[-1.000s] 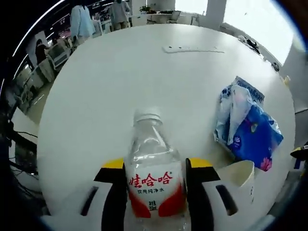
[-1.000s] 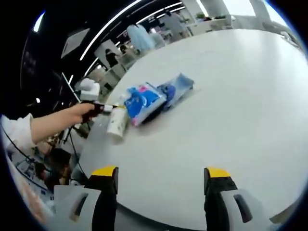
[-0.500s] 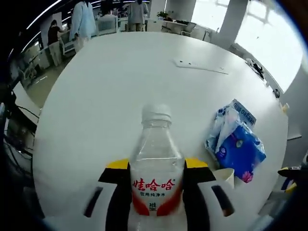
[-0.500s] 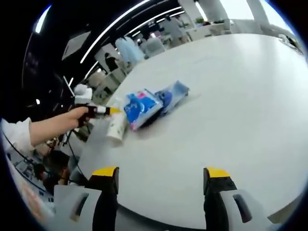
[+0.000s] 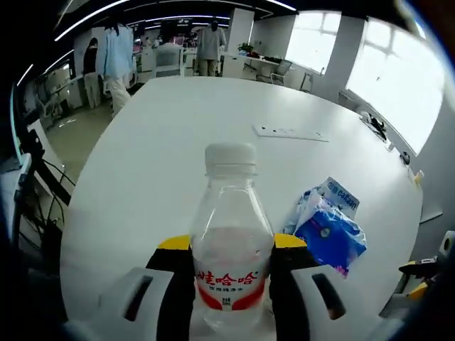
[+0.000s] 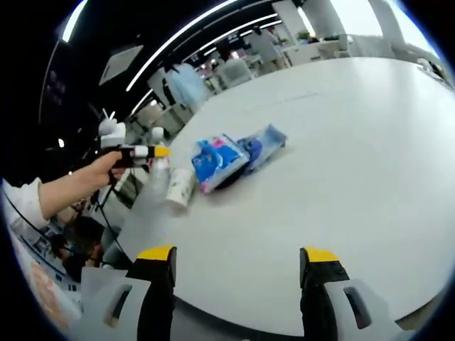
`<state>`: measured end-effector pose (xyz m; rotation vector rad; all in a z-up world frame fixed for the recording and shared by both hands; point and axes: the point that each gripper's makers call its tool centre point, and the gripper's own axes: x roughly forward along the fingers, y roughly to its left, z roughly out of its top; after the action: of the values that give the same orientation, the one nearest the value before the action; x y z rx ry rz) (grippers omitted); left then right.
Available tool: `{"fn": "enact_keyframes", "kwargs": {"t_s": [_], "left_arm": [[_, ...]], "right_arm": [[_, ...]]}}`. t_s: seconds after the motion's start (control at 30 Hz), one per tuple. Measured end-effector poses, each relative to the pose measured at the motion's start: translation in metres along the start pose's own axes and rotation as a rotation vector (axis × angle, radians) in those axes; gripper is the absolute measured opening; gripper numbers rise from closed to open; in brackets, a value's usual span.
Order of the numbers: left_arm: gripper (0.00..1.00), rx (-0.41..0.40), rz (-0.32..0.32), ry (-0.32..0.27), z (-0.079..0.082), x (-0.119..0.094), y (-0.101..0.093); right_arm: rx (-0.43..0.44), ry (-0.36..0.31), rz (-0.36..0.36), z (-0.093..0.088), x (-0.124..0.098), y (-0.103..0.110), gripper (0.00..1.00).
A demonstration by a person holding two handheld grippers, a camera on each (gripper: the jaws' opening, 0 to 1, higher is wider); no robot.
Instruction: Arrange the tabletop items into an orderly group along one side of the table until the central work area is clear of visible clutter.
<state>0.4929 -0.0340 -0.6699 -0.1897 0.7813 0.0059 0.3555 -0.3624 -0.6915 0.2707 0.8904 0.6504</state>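
Observation:
A clear water bottle (image 5: 227, 234) with a white cap and a red label stands upright between my left gripper's (image 5: 229, 284) yellow-tipped jaws, which are shut on it above the white round table (image 5: 178, 142). In the right gripper view a hand holds that left gripper (image 6: 142, 152) up at the table's far left edge. A blue tissue pack (image 5: 328, 227) (image 6: 227, 158) lies on the table beside it. A paper cup (image 6: 179, 187) lies on its side by the pack. My right gripper (image 6: 238, 284) is open over the near edge of the table (image 6: 355, 142), holding nothing.
A white power strip (image 5: 291, 133) lies flat on the far part of the table. Several people stand among desks and chairs beyond the table (image 5: 114, 50). A sleeve and forearm (image 6: 57, 195) reach in from the left of the right gripper view.
My left gripper has lifted higher with the bottle in it, away from the cup and the tissue pack. My right gripper has stayed open in place.

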Motion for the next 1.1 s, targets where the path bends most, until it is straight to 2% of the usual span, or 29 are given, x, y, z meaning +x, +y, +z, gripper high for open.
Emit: {"fn": "enact_keyframes", "kwargs": {"t_s": [0.13, 0.3, 0.53, 0.8, 1.1], "left_arm": [[0.39, -0.017, 0.026, -0.046, 0.011, 0.000, 0.003], [0.38, -0.018, 0.039, -0.055, 0.016, 0.002, 0.004], [0.38, -0.052, 0.049, -0.068, 0.017, 0.009, 0.007], [0.38, -0.099, 0.114, -0.065, 0.008, 0.017, 0.017], [0.38, -0.061, 0.124, -0.075, 0.010, 0.017, 0.015]], "right_arm": [[0.007, -0.010, -0.009, 0.000, -0.004, -0.005, 0.71], [0.021, -0.023, -0.023, -0.001, -0.009, -0.011, 0.71], [0.042, -0.008, -0.025, -0.007, -0.009, -0.012, 0.71], [0.047, -0.024, -0.016, 0.000, -0.008, -0.007, 0.71], [0.060, 0.004, -0.005, -0.012, -0.004, -0.005, 0.72]]}}
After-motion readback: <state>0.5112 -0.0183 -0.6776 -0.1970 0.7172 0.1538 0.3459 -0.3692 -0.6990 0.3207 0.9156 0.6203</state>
